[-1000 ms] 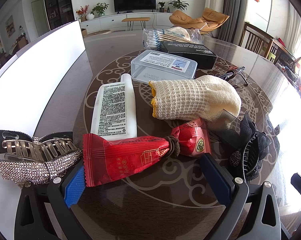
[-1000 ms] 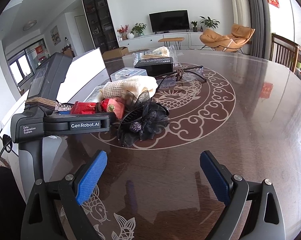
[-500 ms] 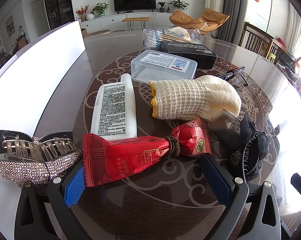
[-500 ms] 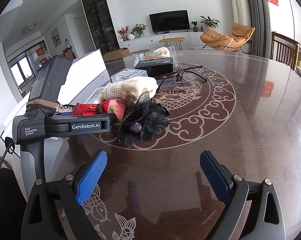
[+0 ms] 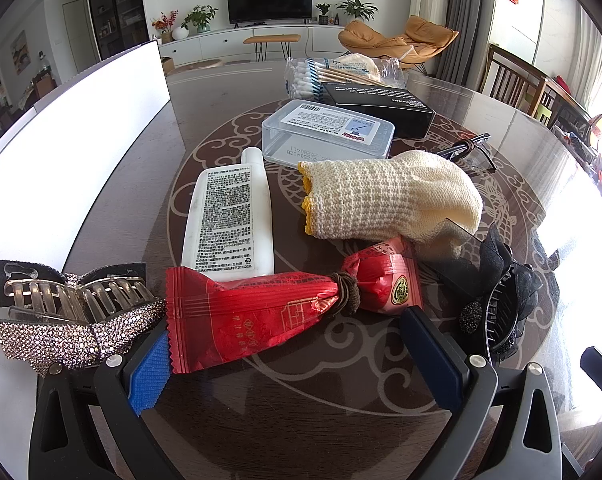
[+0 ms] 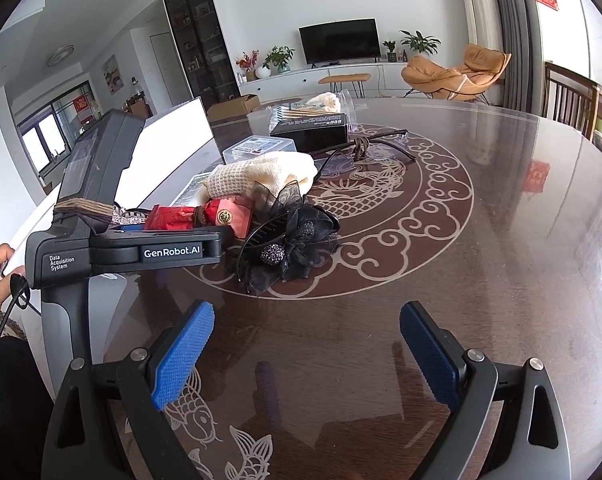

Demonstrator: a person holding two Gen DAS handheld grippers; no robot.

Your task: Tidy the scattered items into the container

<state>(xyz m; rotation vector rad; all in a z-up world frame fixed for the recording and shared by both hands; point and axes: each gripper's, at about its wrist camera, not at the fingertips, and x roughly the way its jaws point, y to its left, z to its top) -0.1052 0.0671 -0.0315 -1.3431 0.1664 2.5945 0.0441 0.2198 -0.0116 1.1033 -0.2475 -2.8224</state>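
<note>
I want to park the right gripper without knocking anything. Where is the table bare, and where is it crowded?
Bare: the dark table right of the black flower hair clip, and the near strip under the open right gripper. Crowded: around the open left gripper, where red packet, white tube, knitted glove and rhinestone clip cluster.

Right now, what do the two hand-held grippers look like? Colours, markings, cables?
Both look alike: black forked frames with silver screws and blue ribbed finger pads. The left hand-held gripper appears side-on in the right view, black-grey body printed "GenRobot.AI" and "Data Acquisition System", brown band wound round it, black cable by the hand. The right hand-held gripper shows only its fork.
</note>
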